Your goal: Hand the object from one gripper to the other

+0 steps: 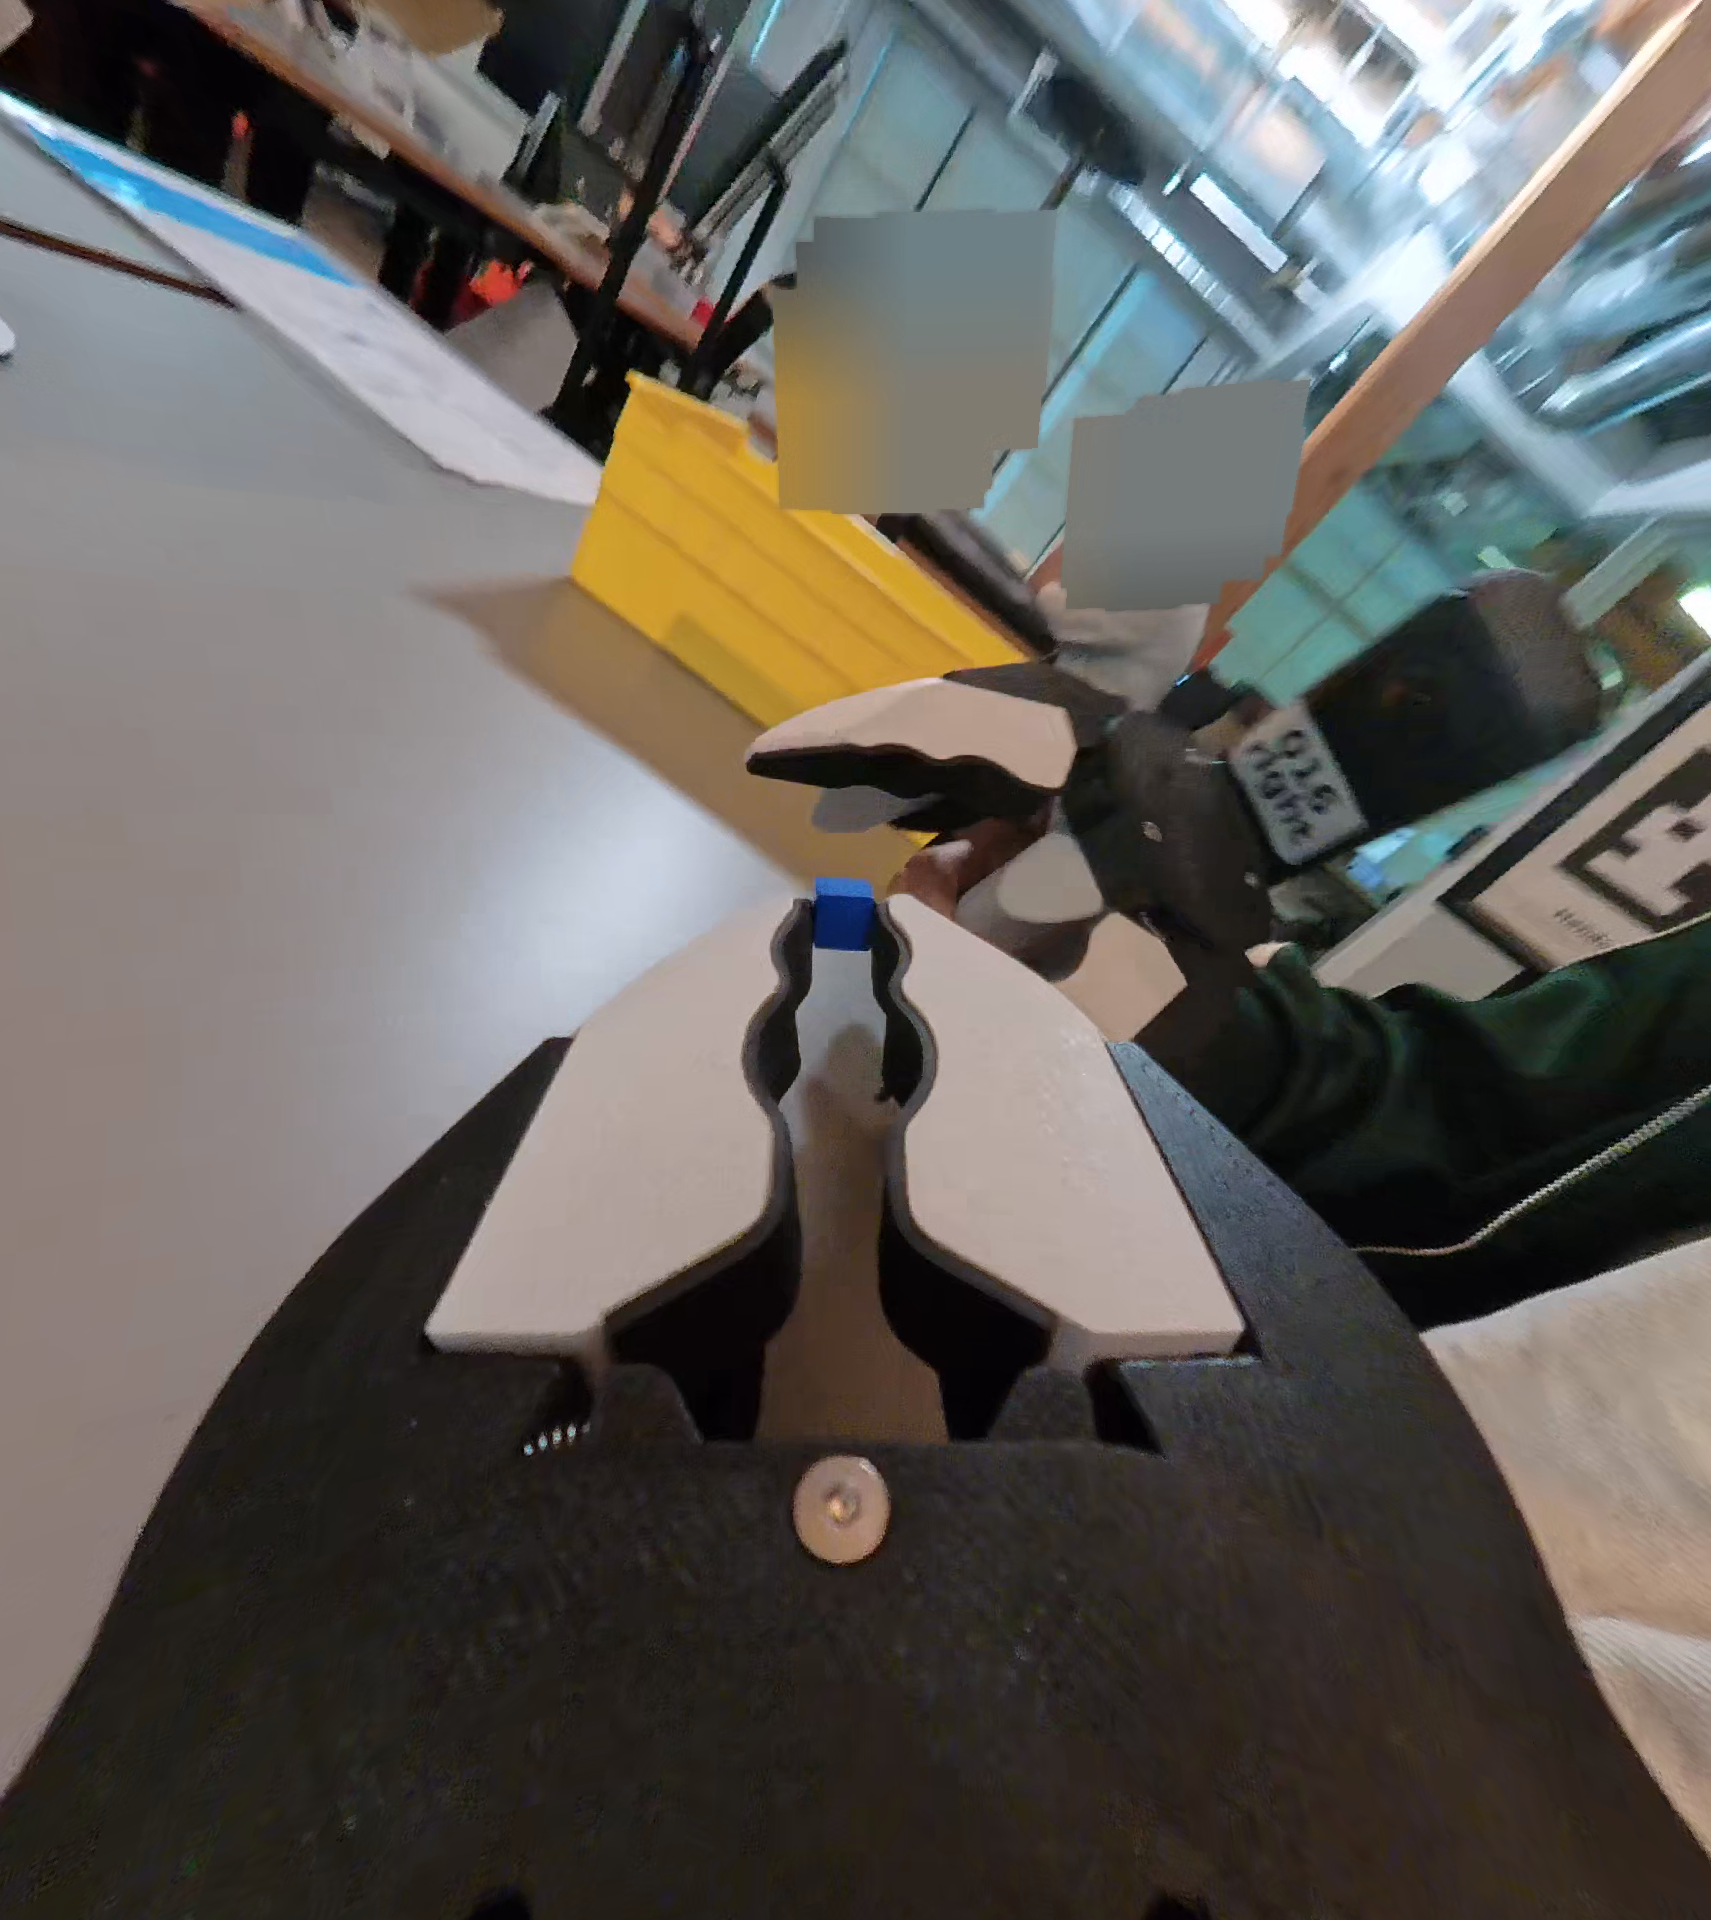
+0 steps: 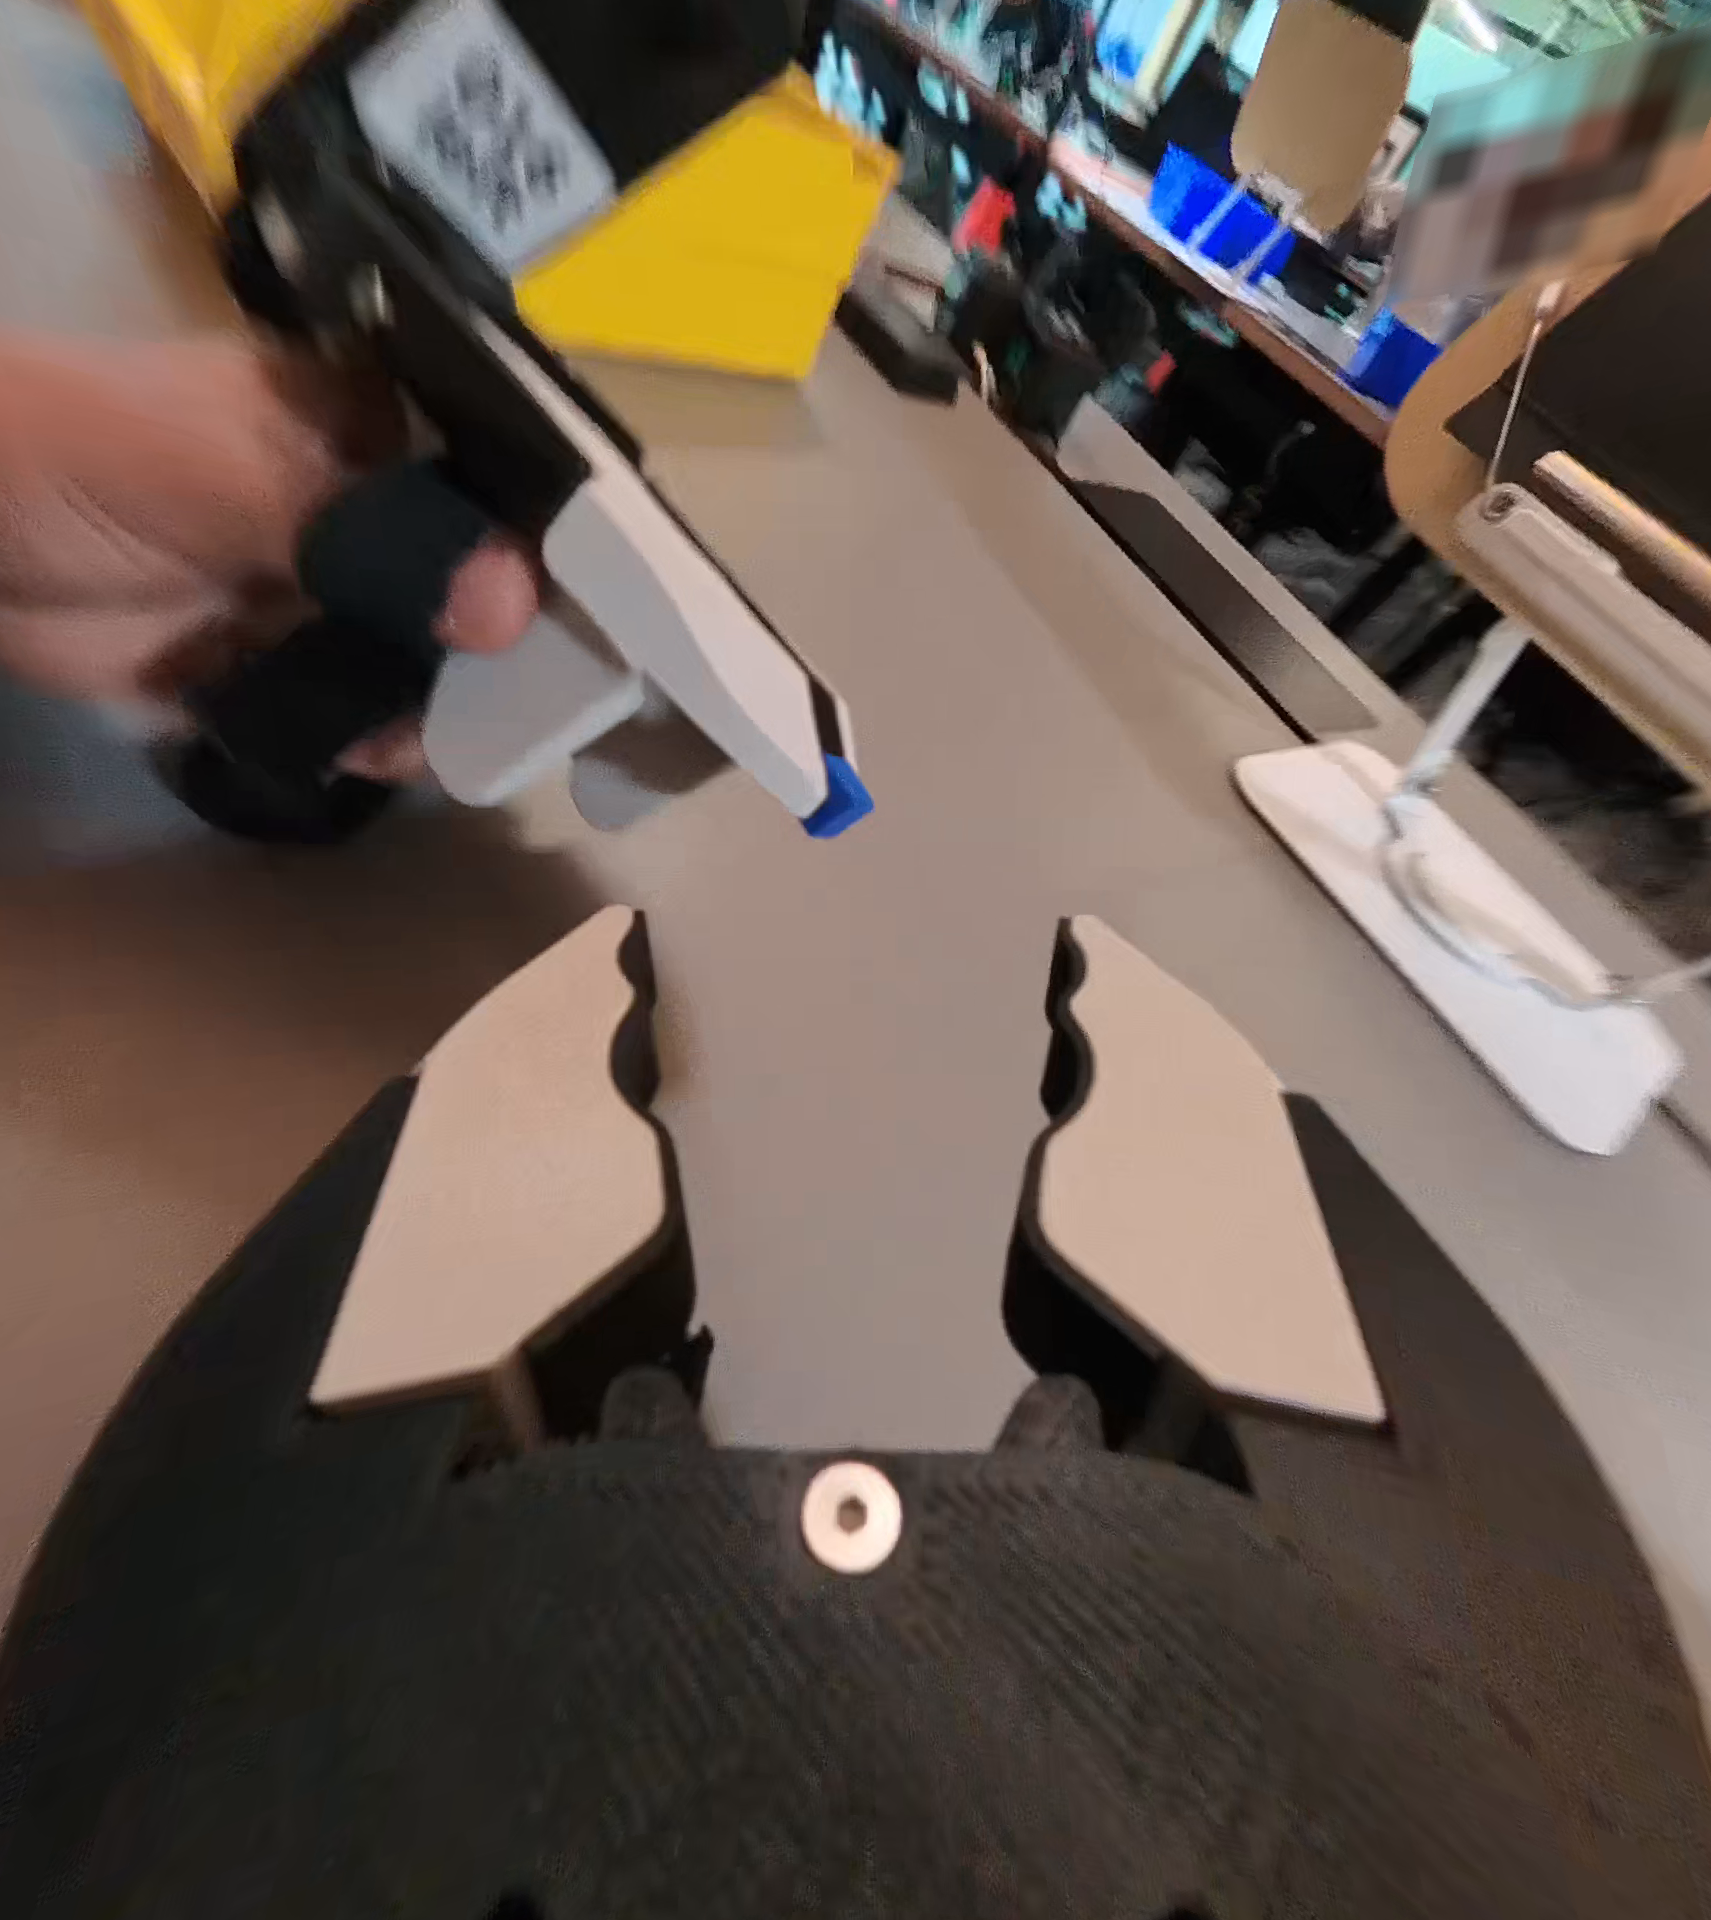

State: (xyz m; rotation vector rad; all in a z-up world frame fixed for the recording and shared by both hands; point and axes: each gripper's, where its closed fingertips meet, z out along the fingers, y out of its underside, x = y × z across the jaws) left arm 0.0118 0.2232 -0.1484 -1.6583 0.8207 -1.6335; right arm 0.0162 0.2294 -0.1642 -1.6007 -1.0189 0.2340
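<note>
The grey worktop [image 2: 892,582] runs out bare under both tools, which leaves free air for a mid-air pass. At its far end sits a yellow bin [image 1: 726,561], well apart from the exchange and seemingly not part of it. The left gripper [image 1: 843,925] is held up off the worktop with its fingers pressed in on a small blue cube [image 1: 843,914], caught only at the very tips. That grip leaves much of the cube standing proud, which I judge deliberate, giving the other tool faces to seize. The right gripper [image 2: 851,935] points toward it with its fingers spread wide, nothing between them, the gap roomy enough to take the cube. The two are near but not yet touching, so the handover looks about to start.
</note>
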